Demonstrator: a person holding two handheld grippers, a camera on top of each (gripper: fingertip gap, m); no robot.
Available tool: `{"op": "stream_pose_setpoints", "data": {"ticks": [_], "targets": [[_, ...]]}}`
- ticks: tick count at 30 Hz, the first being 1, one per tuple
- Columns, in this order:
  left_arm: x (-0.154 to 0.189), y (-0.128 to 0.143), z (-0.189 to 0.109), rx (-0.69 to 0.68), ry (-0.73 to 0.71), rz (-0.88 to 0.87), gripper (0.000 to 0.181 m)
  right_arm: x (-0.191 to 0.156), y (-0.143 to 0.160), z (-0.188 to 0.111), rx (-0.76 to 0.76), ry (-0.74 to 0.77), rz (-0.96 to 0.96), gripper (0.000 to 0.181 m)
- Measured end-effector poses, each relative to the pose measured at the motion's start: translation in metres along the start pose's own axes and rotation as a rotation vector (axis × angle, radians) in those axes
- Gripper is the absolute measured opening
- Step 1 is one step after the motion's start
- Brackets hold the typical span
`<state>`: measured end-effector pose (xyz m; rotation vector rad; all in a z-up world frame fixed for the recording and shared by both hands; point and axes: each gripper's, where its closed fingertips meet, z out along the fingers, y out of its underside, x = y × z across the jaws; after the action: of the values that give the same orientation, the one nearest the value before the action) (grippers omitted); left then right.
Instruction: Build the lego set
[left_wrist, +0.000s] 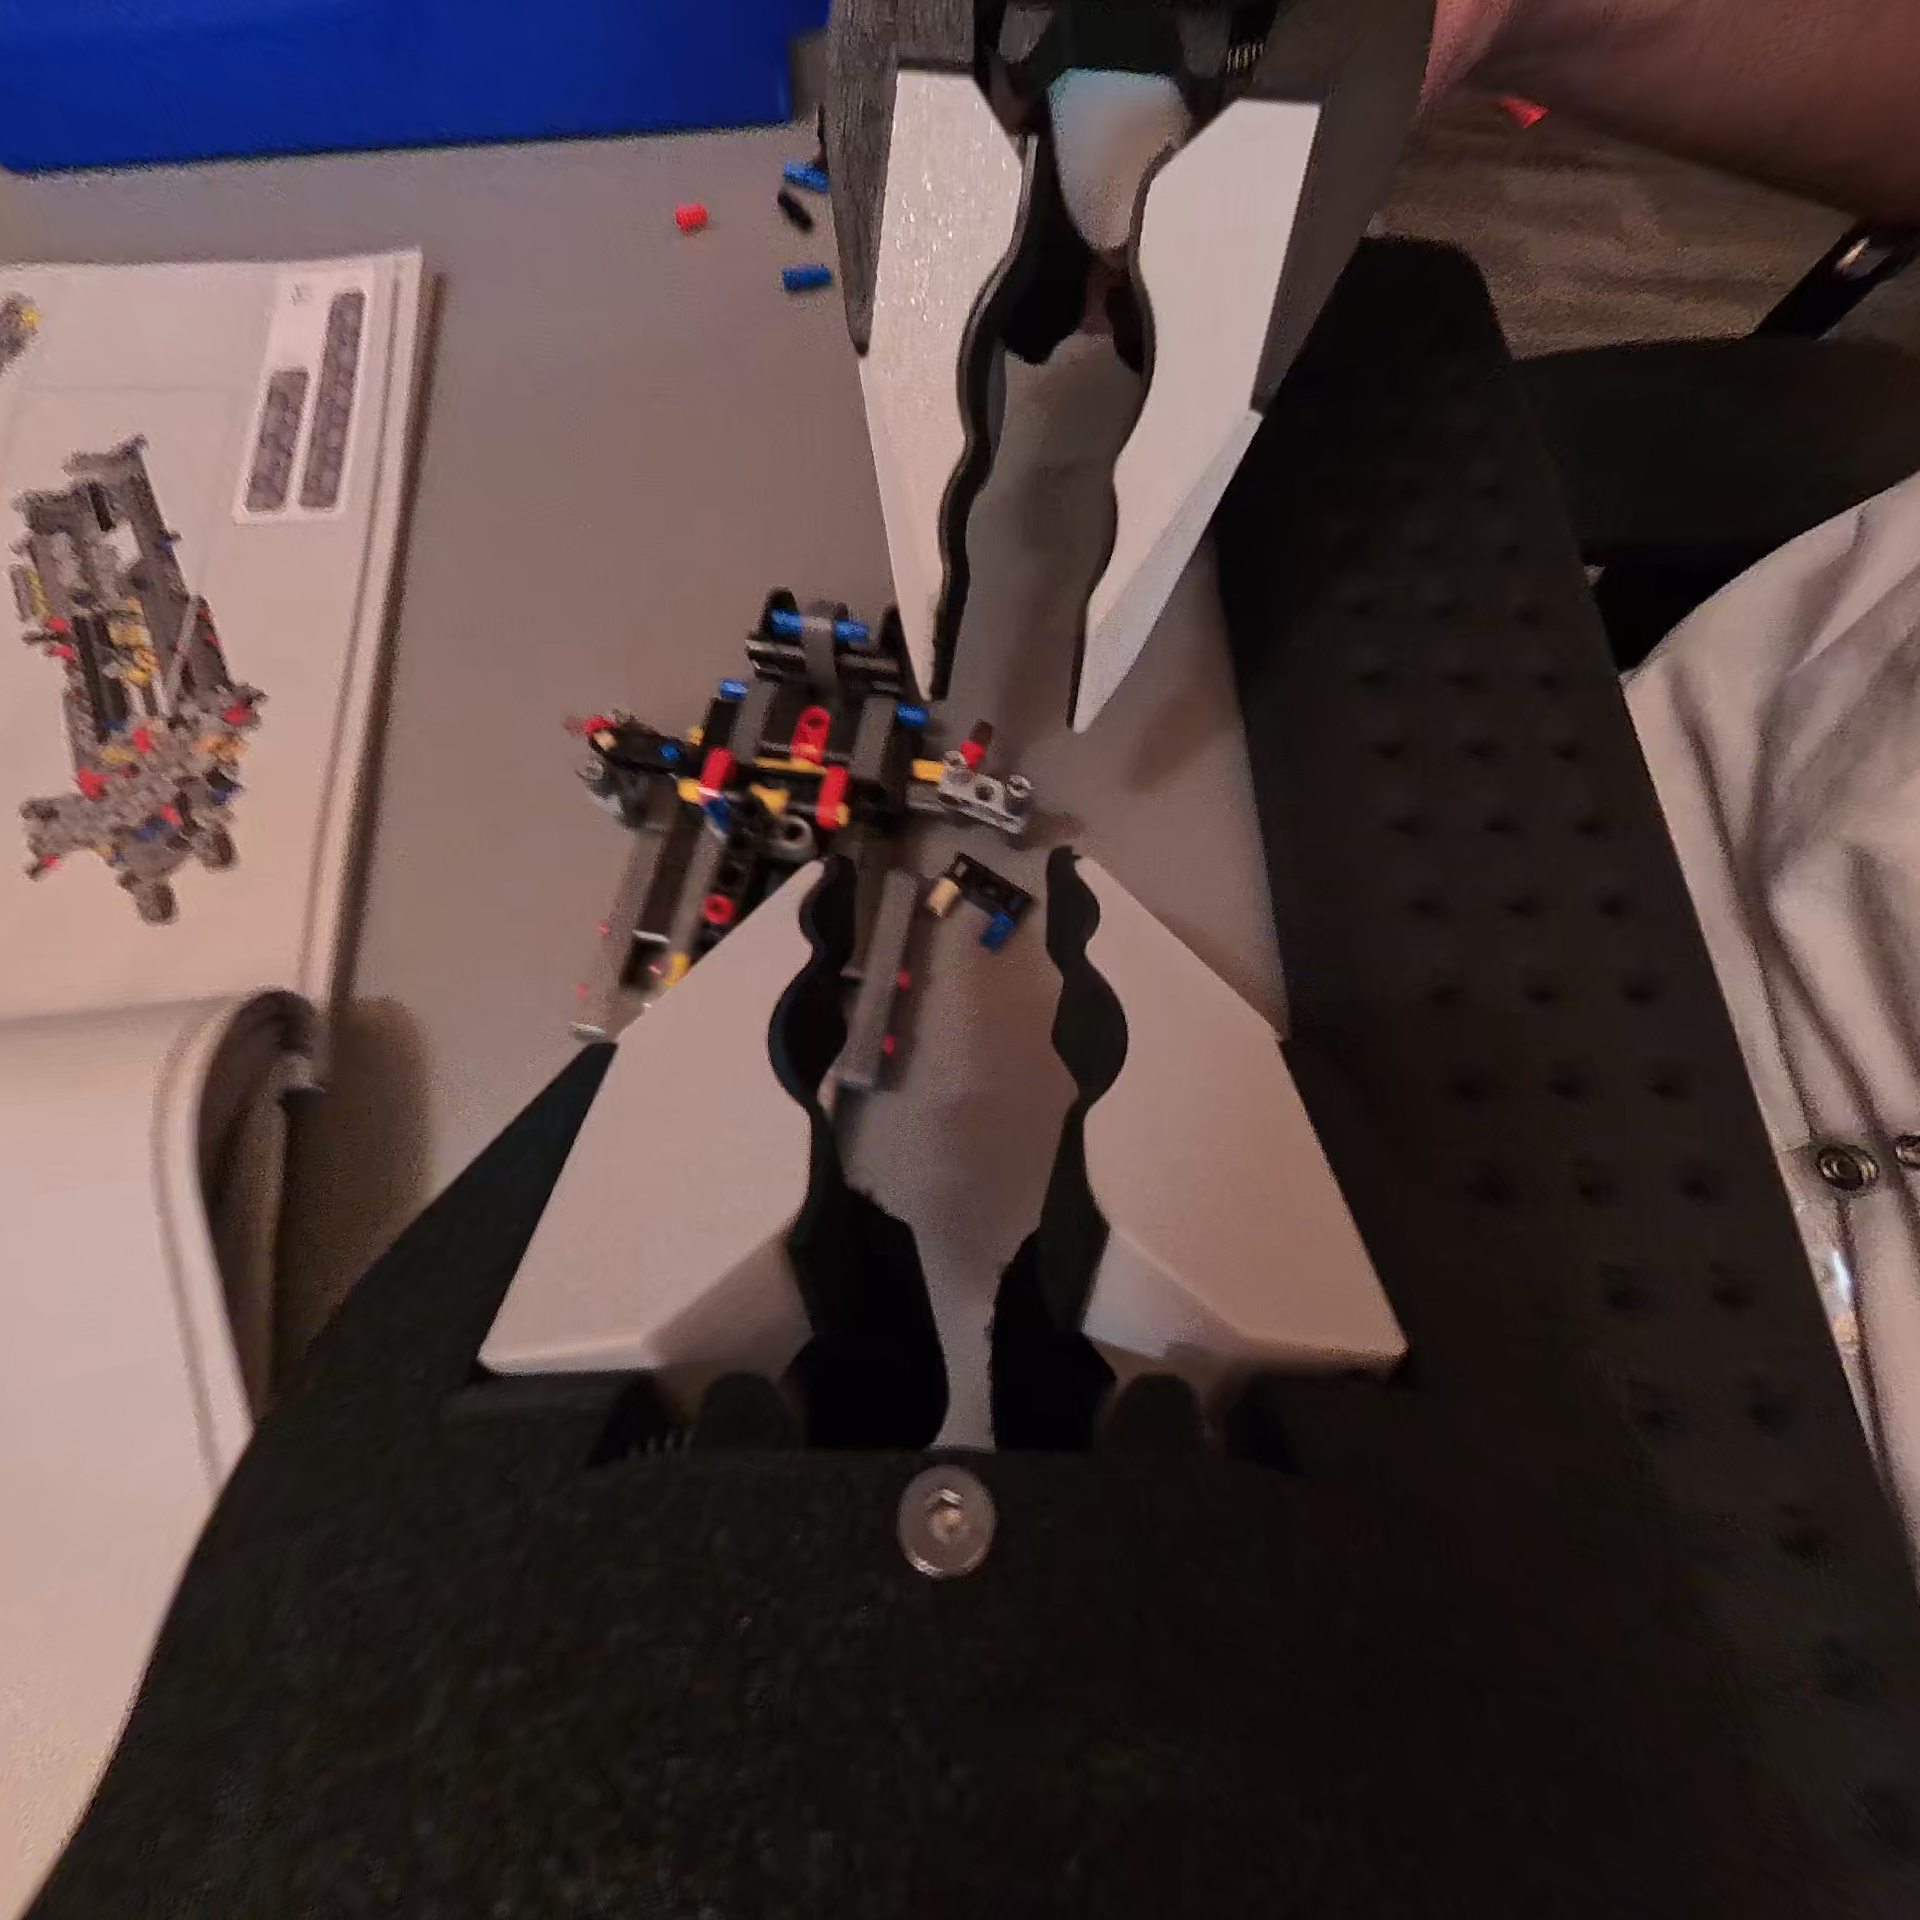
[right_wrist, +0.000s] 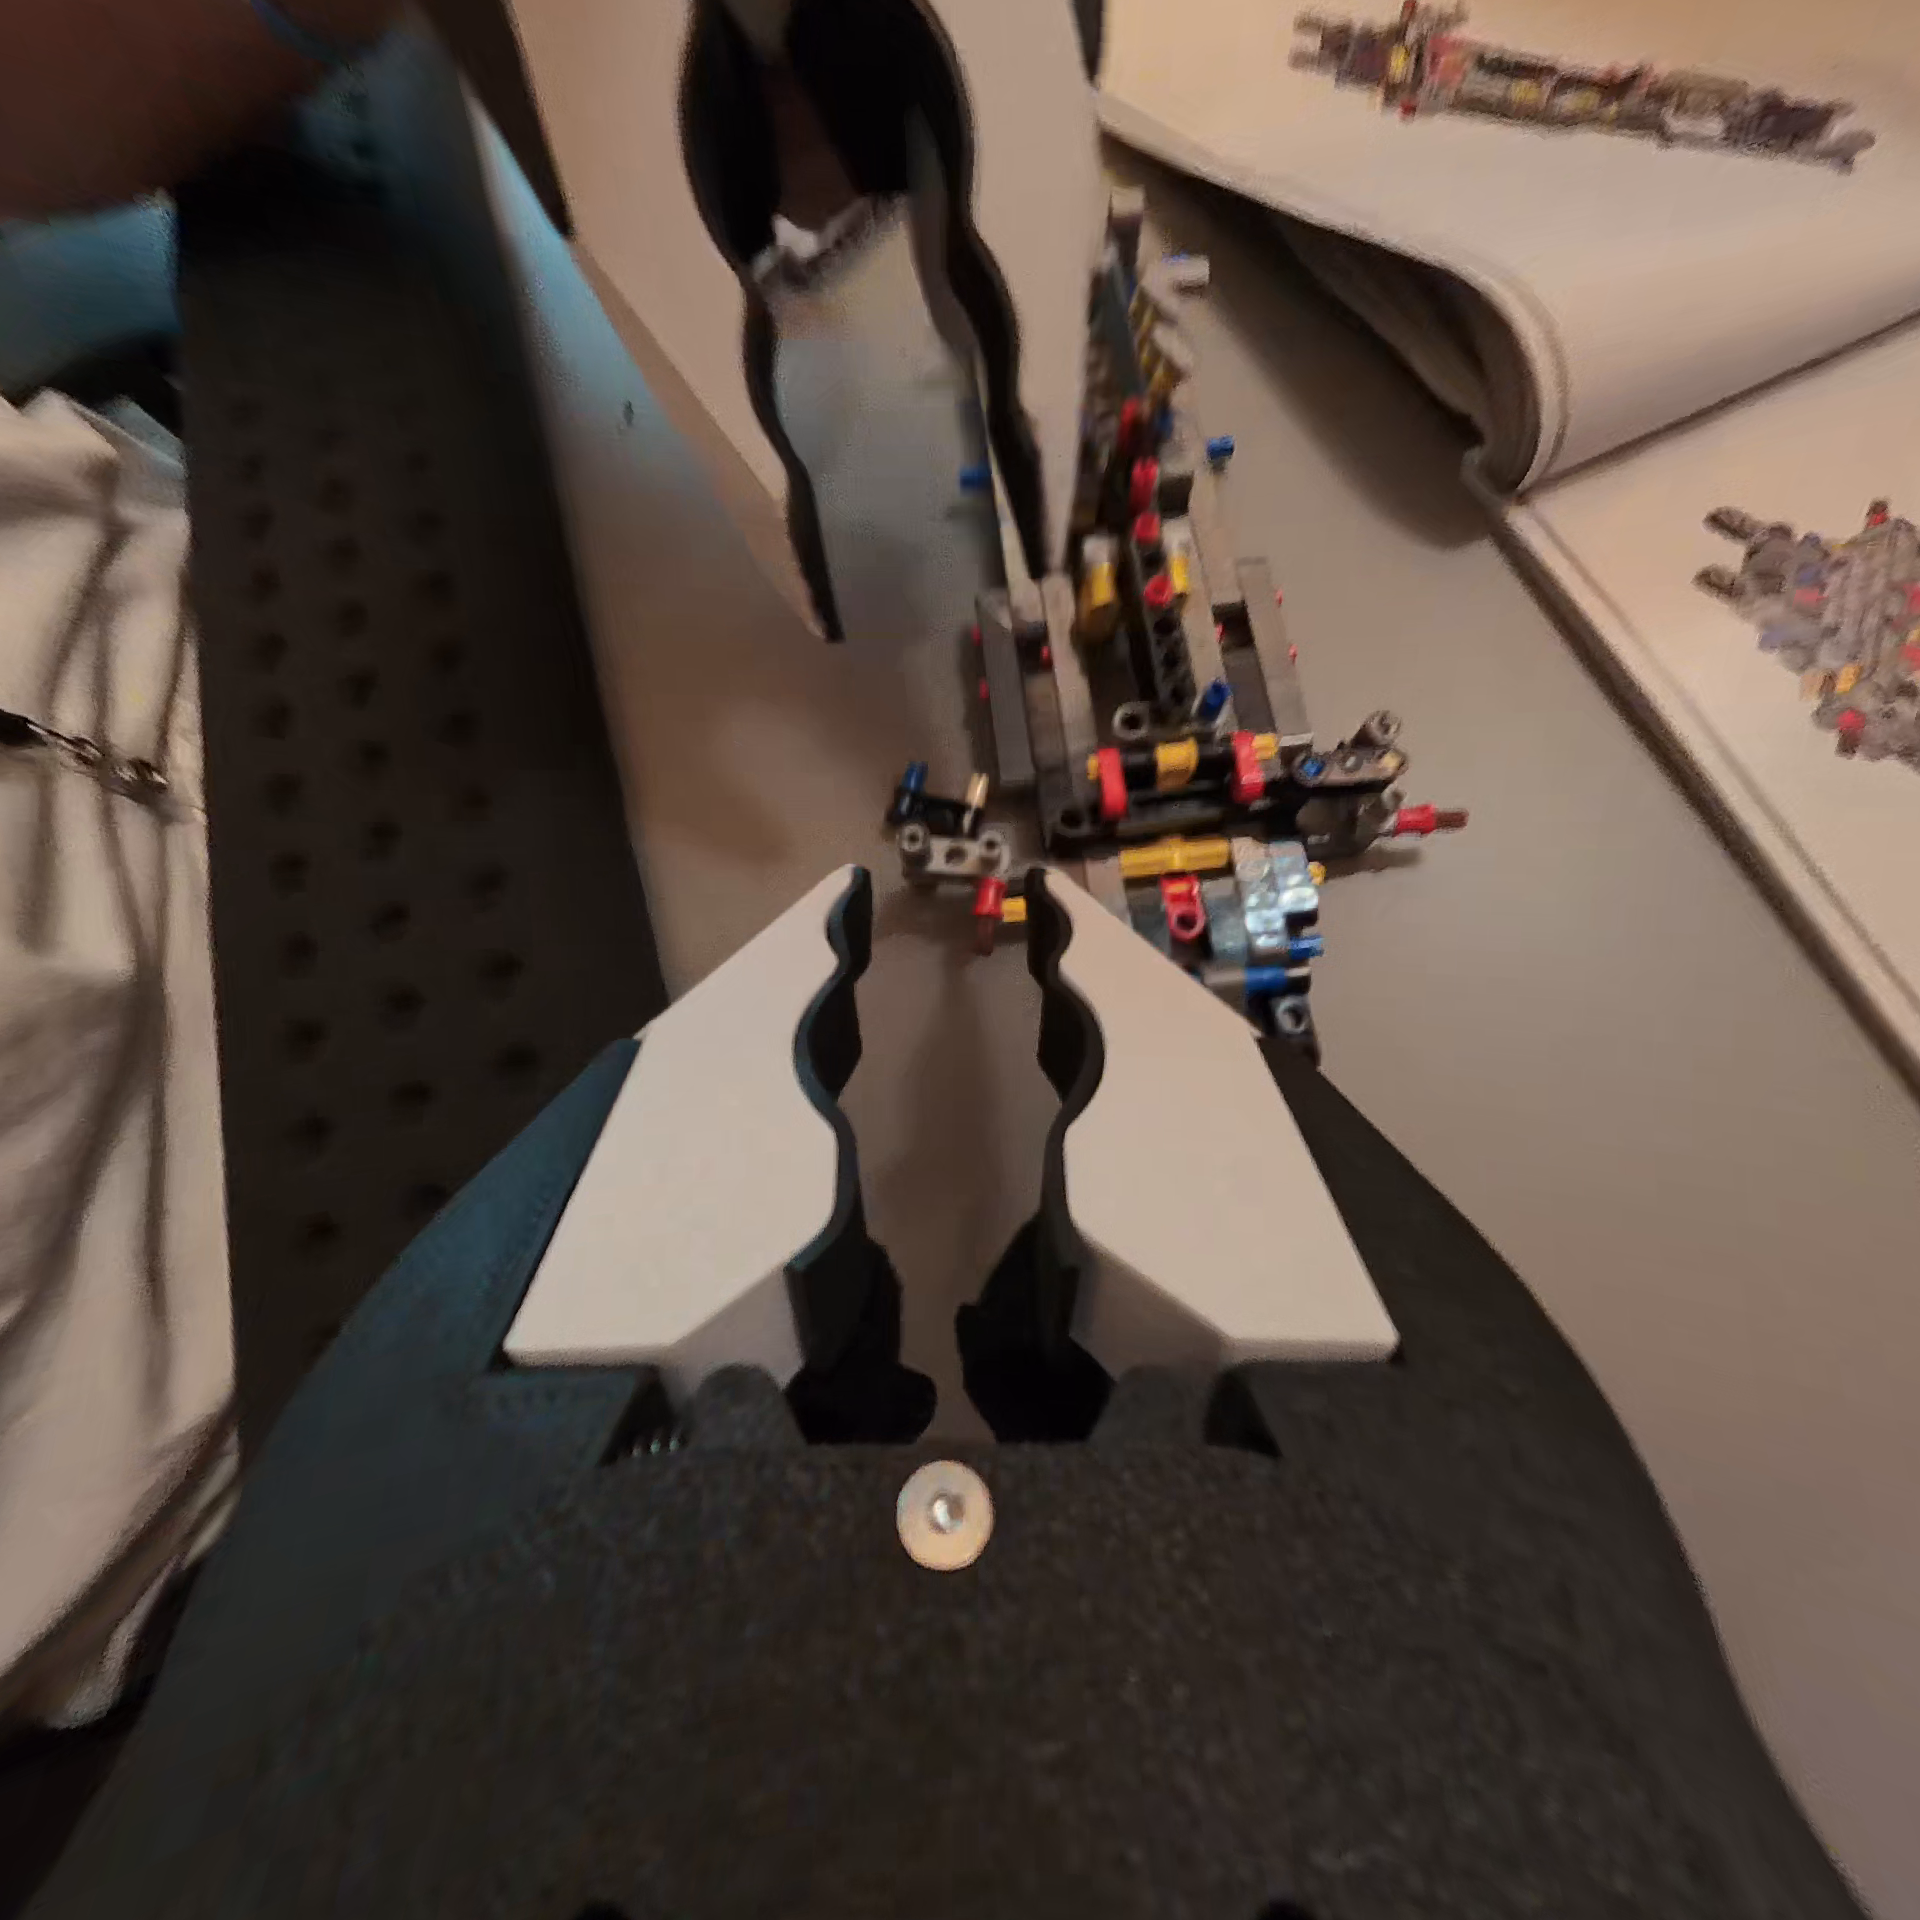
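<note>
Left gripper (left_wrist: 940, 868), seen in its own wrist view, stands parted with nothing held — its fingertips straddle a grey beam of the lego model (left_wrist: 790, 769), which lies mid-worktop (left_wrist: 582, 499). A small black piece (left_wrist: 987, 891) lies loose just beside the model. An open instruction booklet (left_wrist: 197, 623) sits toward the left edge; its print is too blurred to read. Loose blue and red pins (left_wrist: 805, 275) lie farther off.

Right gripper (right_wrist: 948, 883), in its view, is likewise parted and empty, fingertips just short of the lego model (right_wrist: 1174, 748) — a red and yellow pin (right_wrist: 995, 902) between them. The booklet (right_wrist: 1558, 312) lies along the right edge.
</note>
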<state>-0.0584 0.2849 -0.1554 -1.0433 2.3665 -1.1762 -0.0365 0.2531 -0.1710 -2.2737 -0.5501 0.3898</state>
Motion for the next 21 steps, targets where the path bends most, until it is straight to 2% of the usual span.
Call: {"op": "stream_pose_setpoints", "data": {"ticks": [3, 8, 11, 21], "targets": [[0.011, 0.017, 0.009, -0.047, -0.08, -0.033, 0.028, -0.004, 0.016, 0.008, -0.053, 0.025, 0.01, 0.025], [0.026, 0.043, 0.029, -0.134, -0.097, -0.071, 0.027, -0.01, 0.014, 0.014, -0.007, -0.012, 0.095, 0.024], [0.025, 0.041, 0.032, -0.112, -0.104, -0.094, 0.026, -0.017, 0.009, 0.018, 0.019, -0.055, 0.114, 0.024], [0.016, 0.037, 0.03, -0.094, -0.142, -0.127, 0.026, -0.018, 0.01, 0.026, -0.005, -0.059, 0.107, 0.025]]}}
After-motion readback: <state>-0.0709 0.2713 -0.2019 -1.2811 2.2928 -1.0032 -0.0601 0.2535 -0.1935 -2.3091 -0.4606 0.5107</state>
